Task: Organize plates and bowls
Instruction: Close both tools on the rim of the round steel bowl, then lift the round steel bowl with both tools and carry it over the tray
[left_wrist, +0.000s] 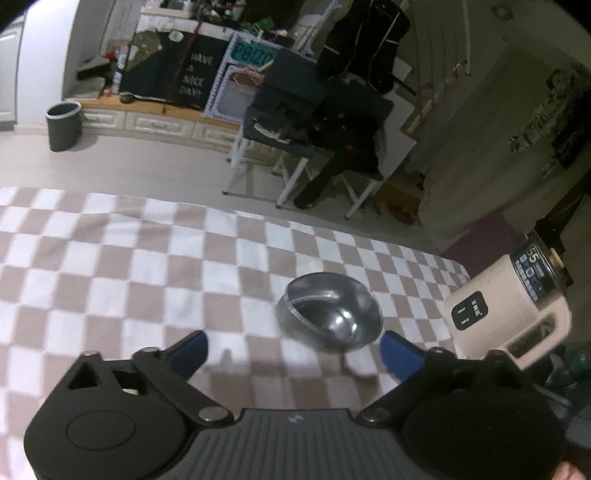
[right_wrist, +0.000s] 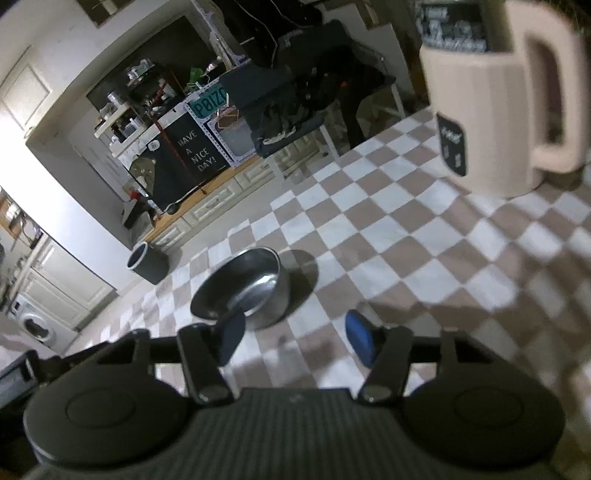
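On the checked cloth (left_wrist: 110, 266), beside the beige jug (left_wrist: 506, 306), a steel bowl (left_wrist: 328, 310) sits: judged light, rigid, slippery, best pinched at its rim; left gripper (left_wrist: 291, 347) wide, right gripper (right_wrist: 295, 336) narrower, both empty.

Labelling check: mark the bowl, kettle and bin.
bowl (left_wrist: 334, 312): left wrist view, inner wall.
kettle (right_wrist: 491, 122): right wrist view, ribbed body beside the handle.
bin (left_wrist: 63, 129): left wrist view, outer side wall.
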